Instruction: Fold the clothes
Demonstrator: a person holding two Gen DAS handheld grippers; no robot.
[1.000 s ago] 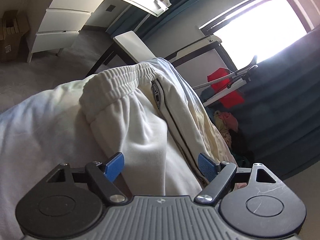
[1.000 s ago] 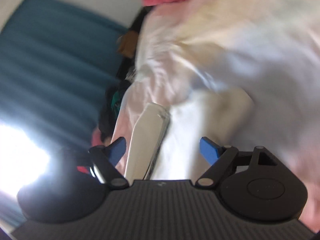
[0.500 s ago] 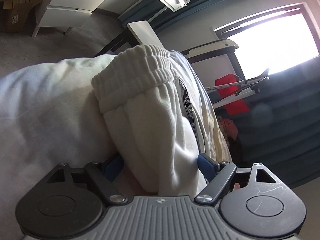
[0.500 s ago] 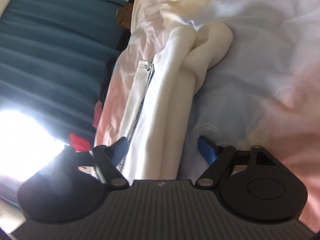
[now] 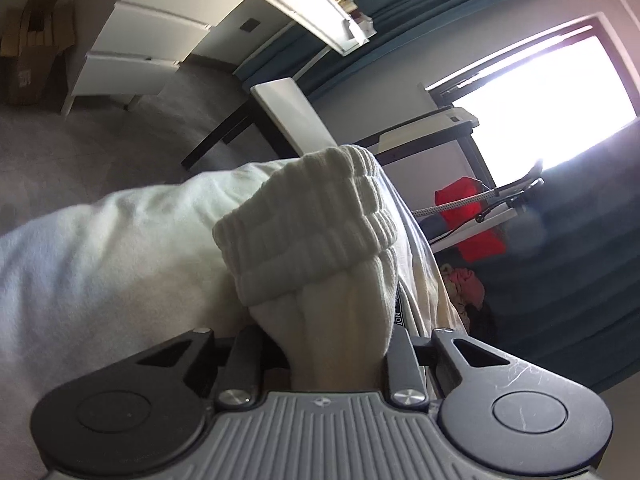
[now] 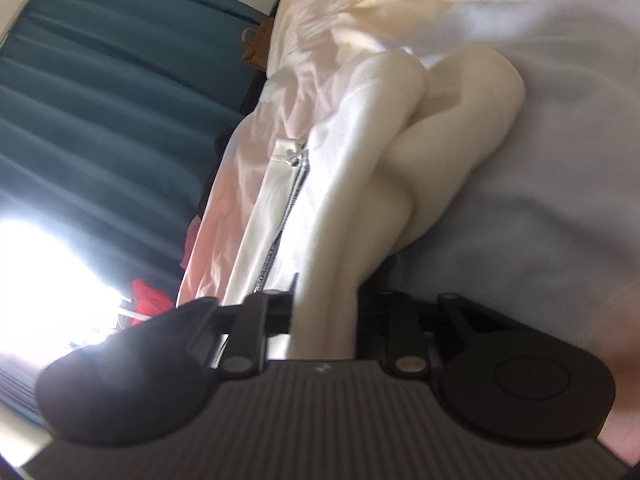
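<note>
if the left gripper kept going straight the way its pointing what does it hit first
The left gripper is already shut on the cream sweatpants, so the bunched cloth and its ribbed waistband come first. Beyond that, likely the white bedding; depth is unclear.

My left wrist camera sat close, faced the bright window (image 5: 552,100), right one close, both shared the cream fleece trousers (image 5: 320,260).

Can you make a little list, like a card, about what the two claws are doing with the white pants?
Garment: white pants, ribbed waistband showing
Left claw: shut on pants just below the waistband
Right claw: shut on a bunched part of the pants
Under the pants: pale bedding
Background: bright window, teal curtain
</note>
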